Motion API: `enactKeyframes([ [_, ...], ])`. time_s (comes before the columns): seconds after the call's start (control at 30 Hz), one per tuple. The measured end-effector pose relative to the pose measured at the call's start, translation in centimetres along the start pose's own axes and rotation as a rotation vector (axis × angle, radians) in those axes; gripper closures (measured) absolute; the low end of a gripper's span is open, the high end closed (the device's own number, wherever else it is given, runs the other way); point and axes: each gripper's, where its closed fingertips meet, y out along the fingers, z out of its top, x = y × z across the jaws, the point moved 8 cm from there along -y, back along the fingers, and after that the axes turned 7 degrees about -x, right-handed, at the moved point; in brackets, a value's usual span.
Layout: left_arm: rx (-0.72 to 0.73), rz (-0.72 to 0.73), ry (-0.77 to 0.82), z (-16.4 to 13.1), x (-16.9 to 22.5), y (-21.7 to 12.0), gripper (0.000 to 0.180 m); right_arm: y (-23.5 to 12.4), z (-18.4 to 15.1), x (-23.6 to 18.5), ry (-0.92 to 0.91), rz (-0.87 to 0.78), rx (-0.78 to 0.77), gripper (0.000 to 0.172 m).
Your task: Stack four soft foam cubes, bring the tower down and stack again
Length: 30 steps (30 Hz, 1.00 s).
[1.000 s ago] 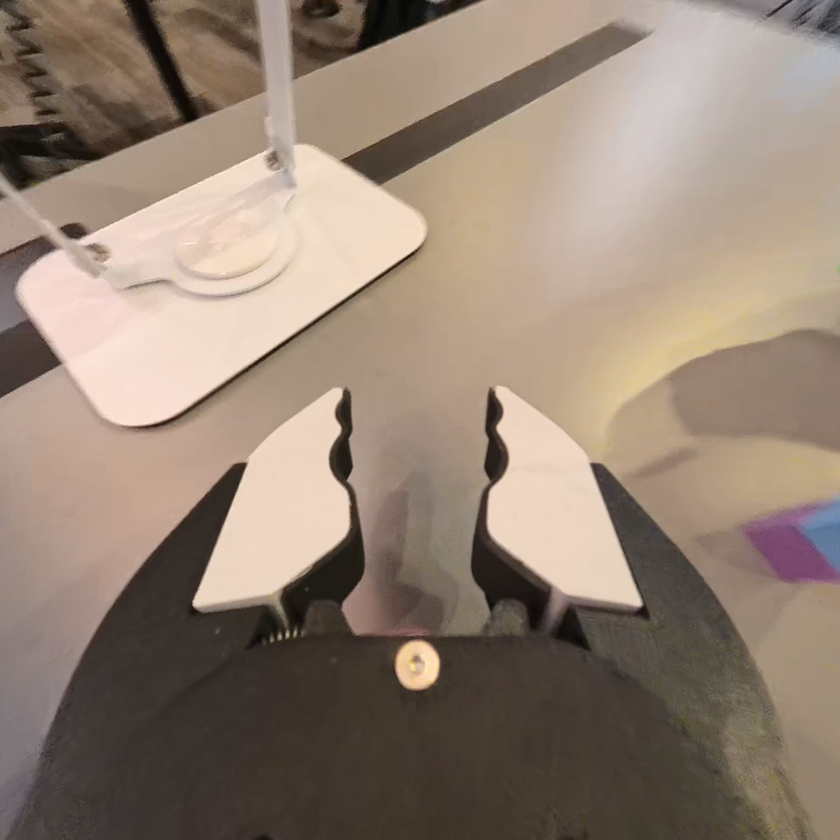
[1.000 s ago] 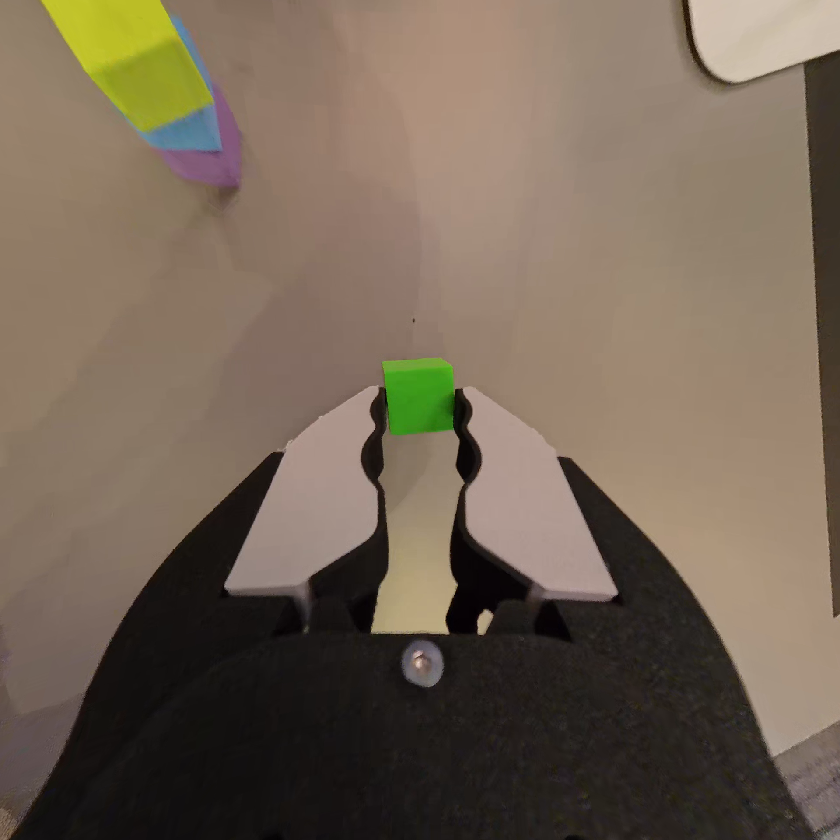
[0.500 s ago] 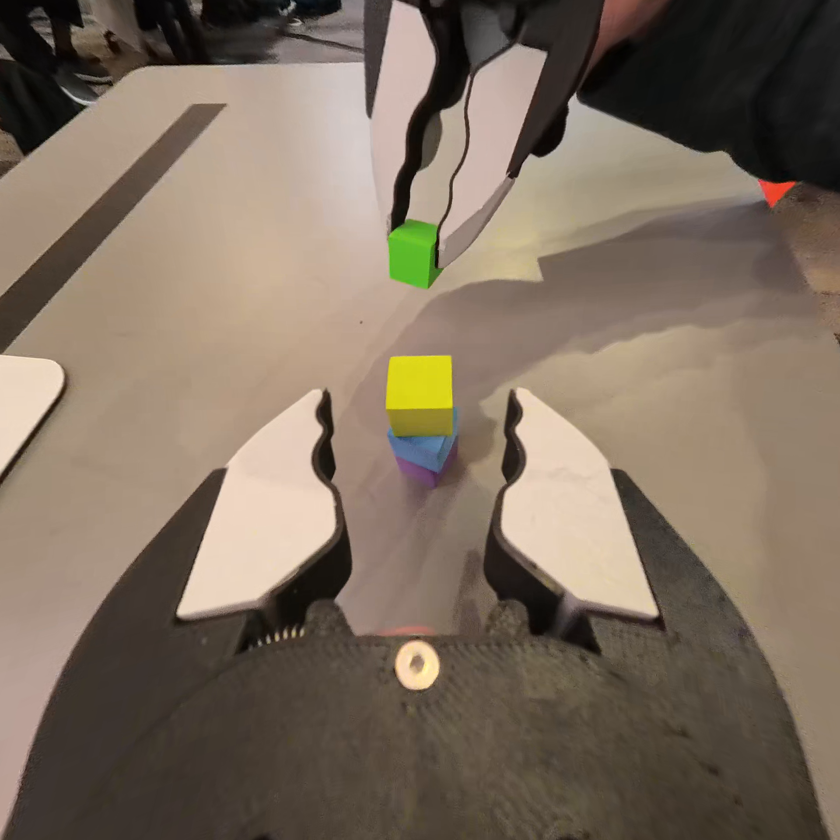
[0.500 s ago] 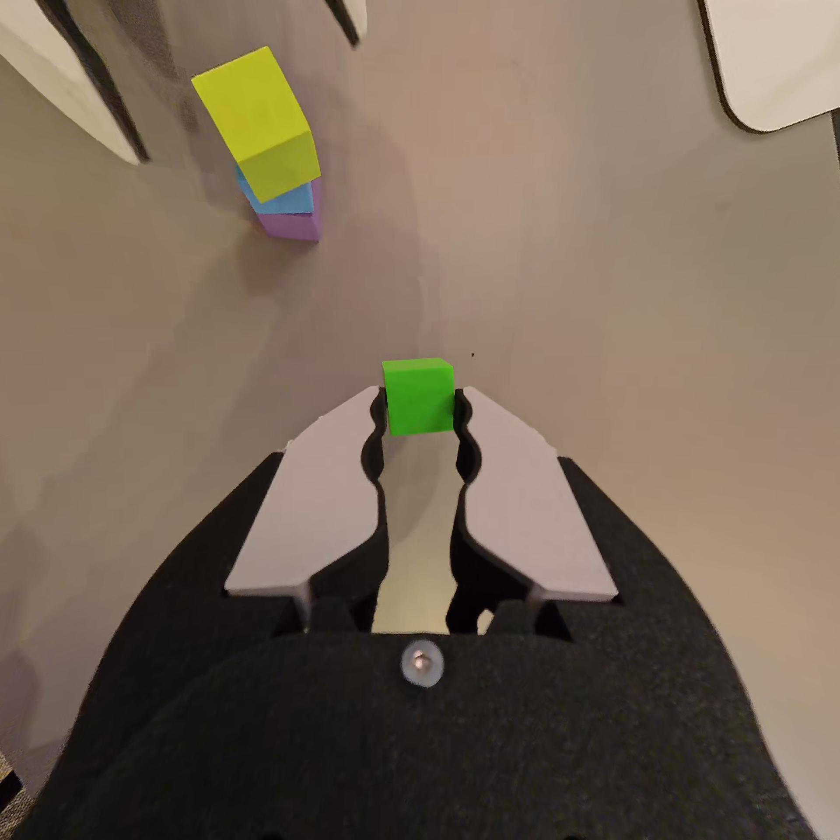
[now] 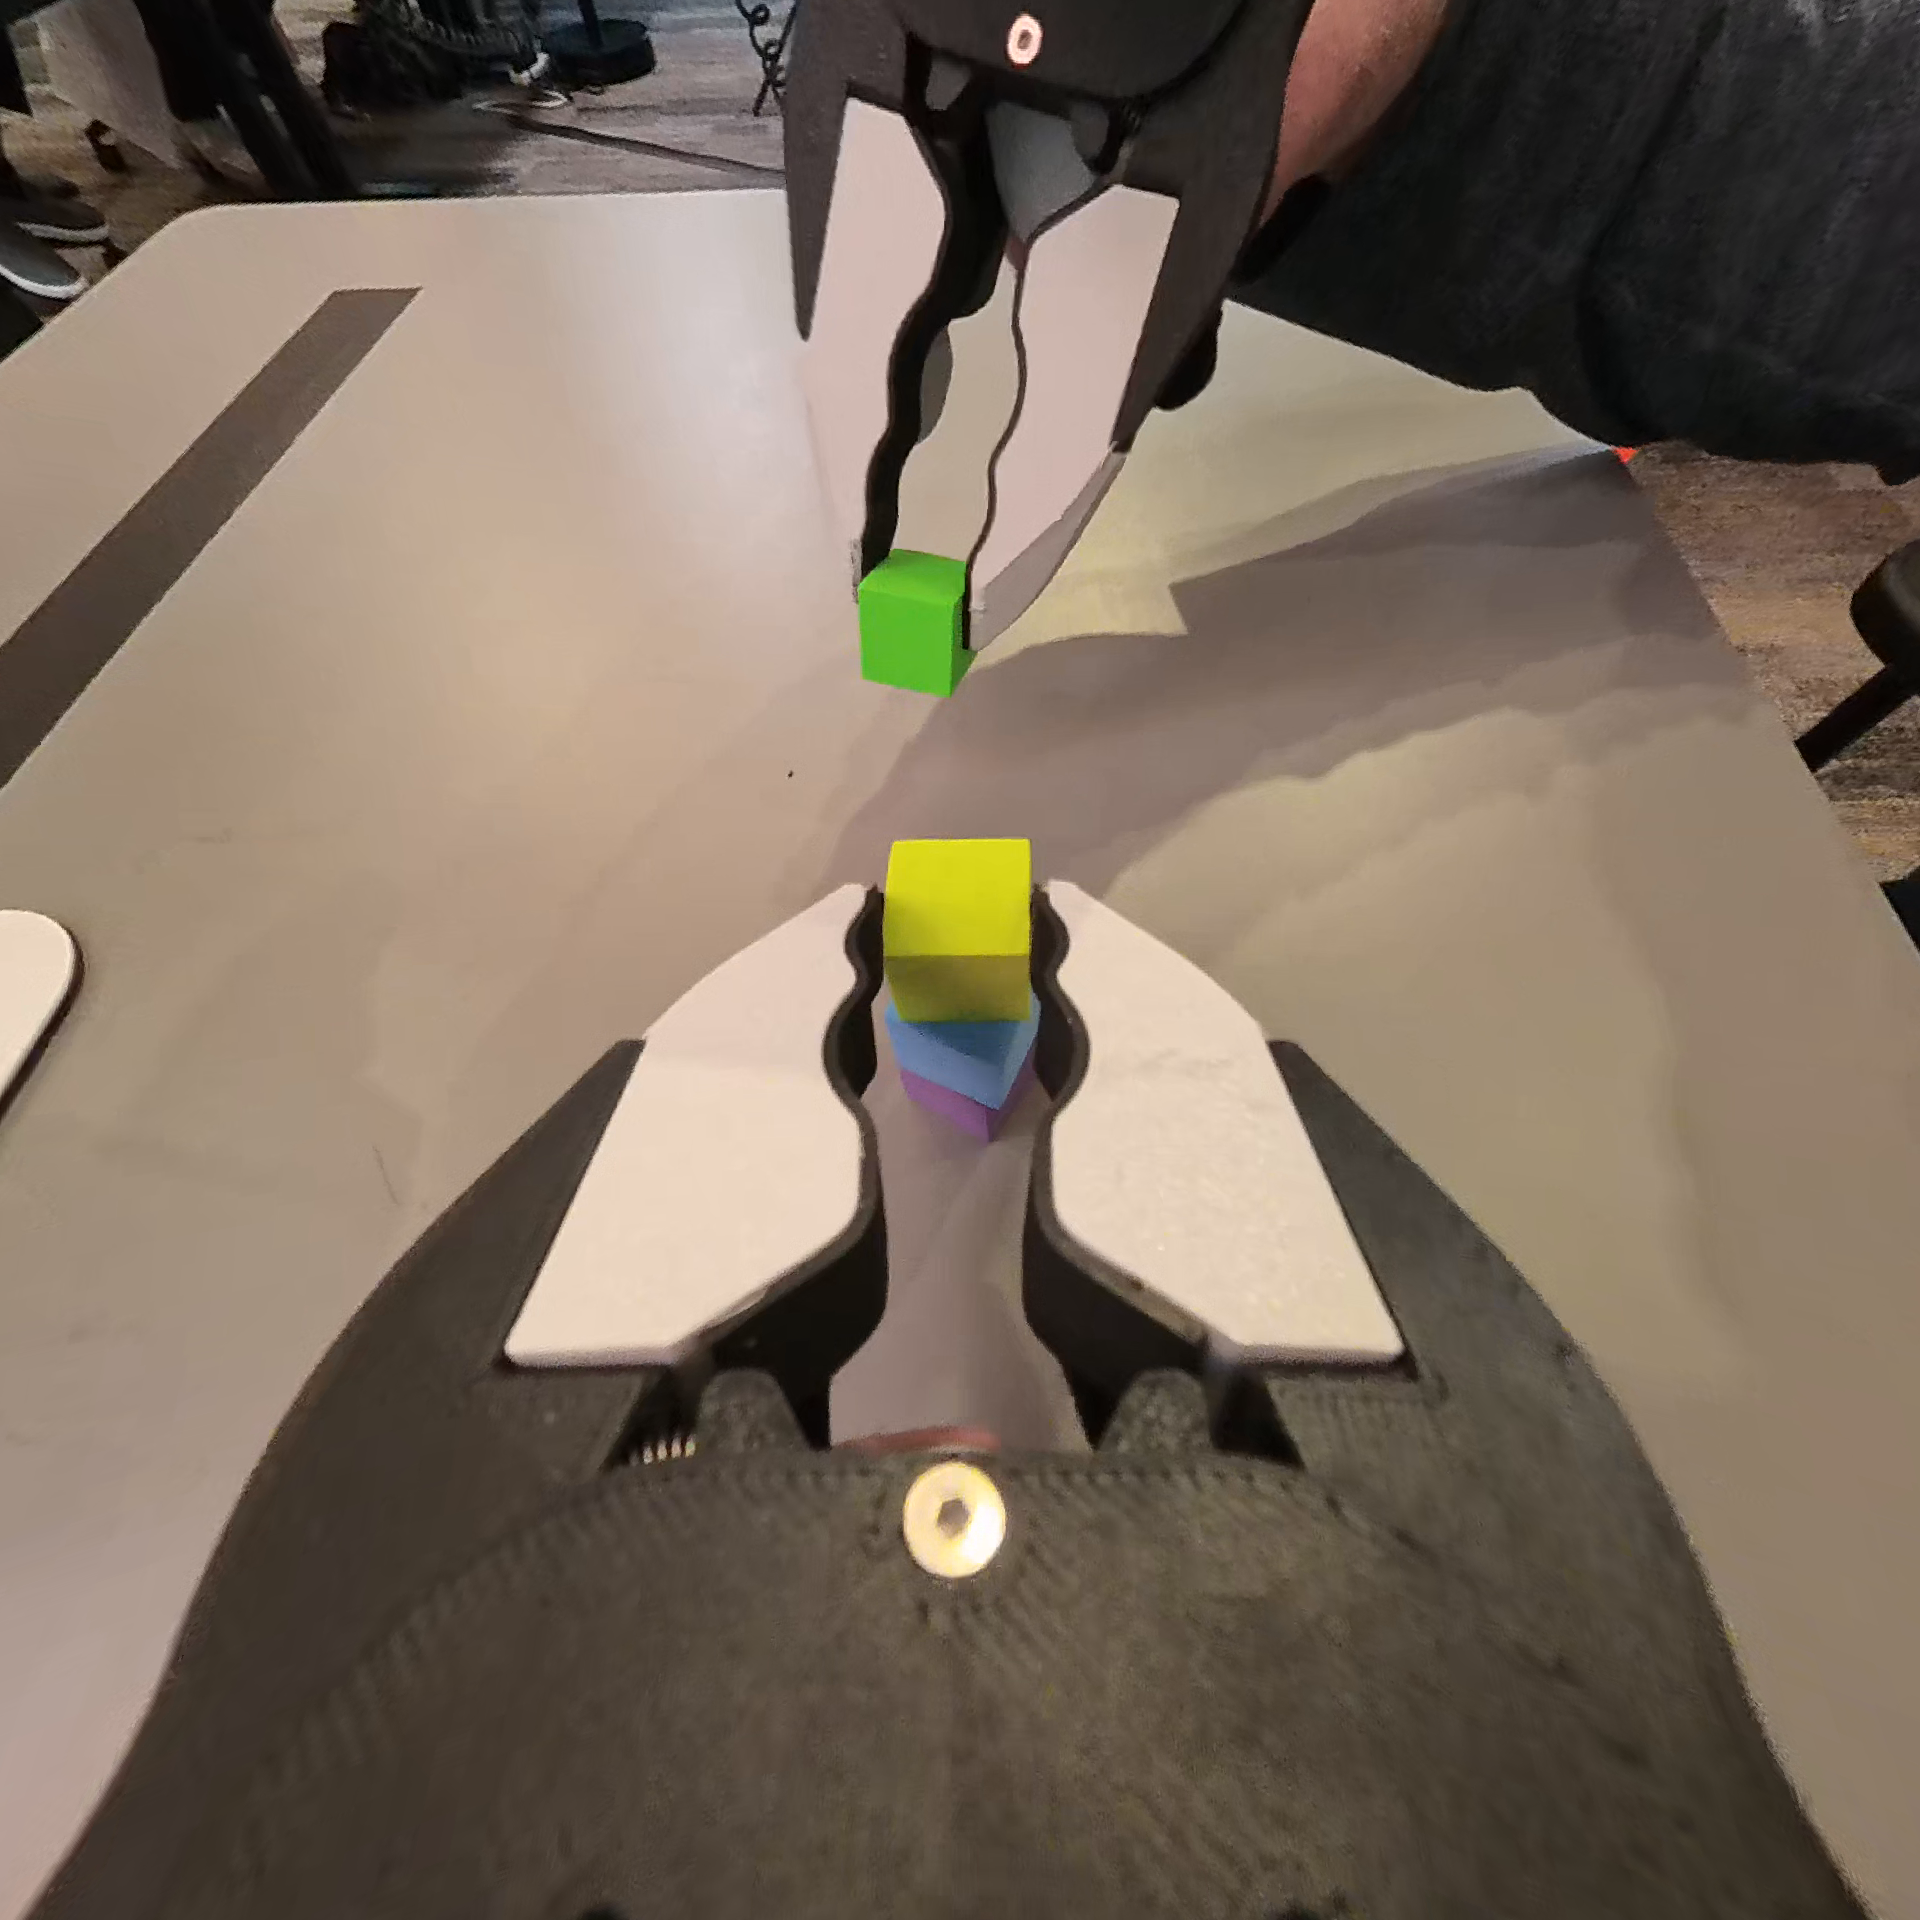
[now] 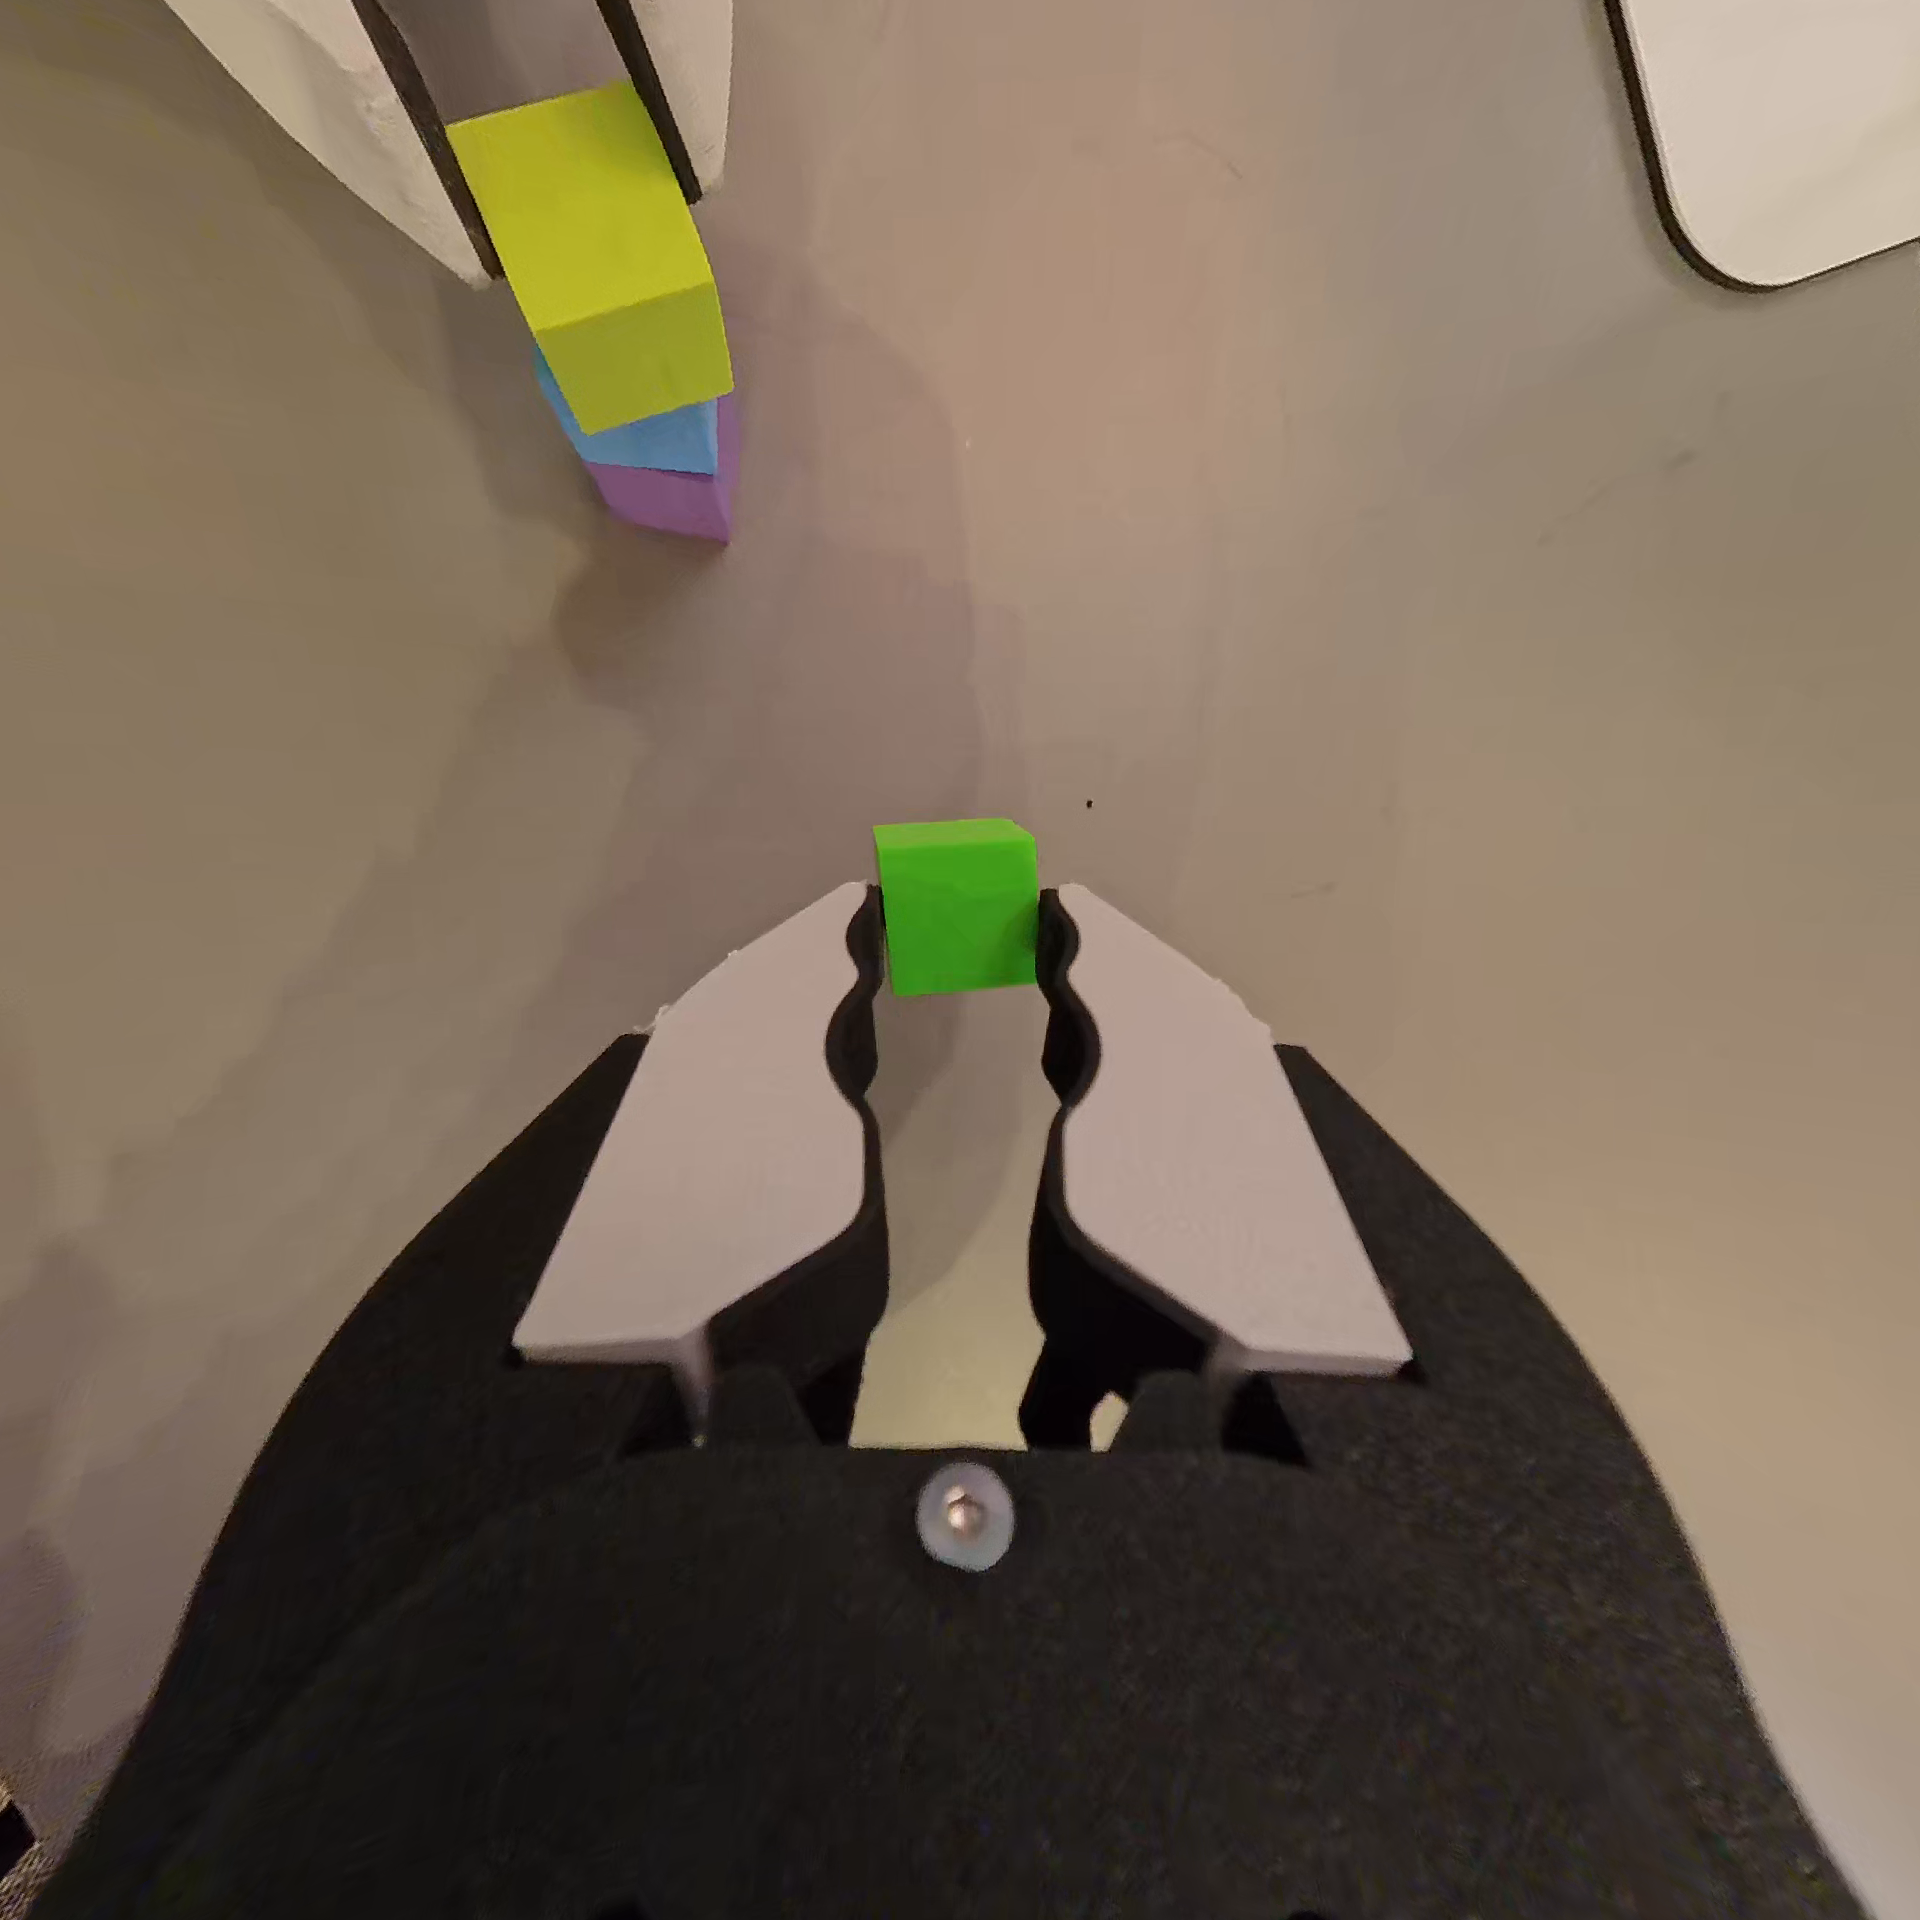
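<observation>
The tower has three foam cubes now: a yellow cube (image 5: 958, 925) on top, a blue cube (image 5: 961, 1051) under it and a purple cube (image 5: 961, 1110) at the bottom, all standing on the grey bench (image 5: 416, 779). The blue and purple ones are turned a bit, so the tower looks crooked. My left tool (image 5: 958, 920) is squeezed on the yellow cube, one pad on each side, and I think it is keeping the tower steady. My right tool (image 6: 956, 904) holds the green cube (image 6: 958, 906) tight between its pads, up in the air and off to the side of the tower, not over it yet. So I am on the fourth cube, the last one of this stack. Next I need to bring the green cube right over the yellow one, set it down flat and let go softly. A white flat plate (image 6: 1787, 135) lies far off on the bench.
</observation>
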Motion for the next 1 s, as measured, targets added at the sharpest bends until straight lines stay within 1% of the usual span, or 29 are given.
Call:
enactKeyframes([
  [0.23,0.026,-0.123,0.049,0.3,-0.7,-1.1,0.154,0.3,-0.2,-0.1,-0.003,0.010,0.001,0.144],
  [0.37,-0.003,-0.203,0.092,0.1,-1.3,-0.8,0.154,0.4,-0.2,-0.1,-0.004,0.015,0.001,0.144],
  [0.47,-0.024,-0.228,0.131,0.0,-1.7,-0.5,0.154,0.4,-0.2,-0.1,-0.002,0.018,0.006,0.144],
  [0.57,-0.002,-0.268,0.144,0.1,-1.7,-0.4,0.154,0.4,-0.3,0.0,0.000,0.018,0.006,0.144],
  [1.0,-0.008,-0.282,0.167,-0.1,-2.0,-0.2,0.154,0.4,0.1,0.1,-0.007,0.021,0.018,0.144],
])
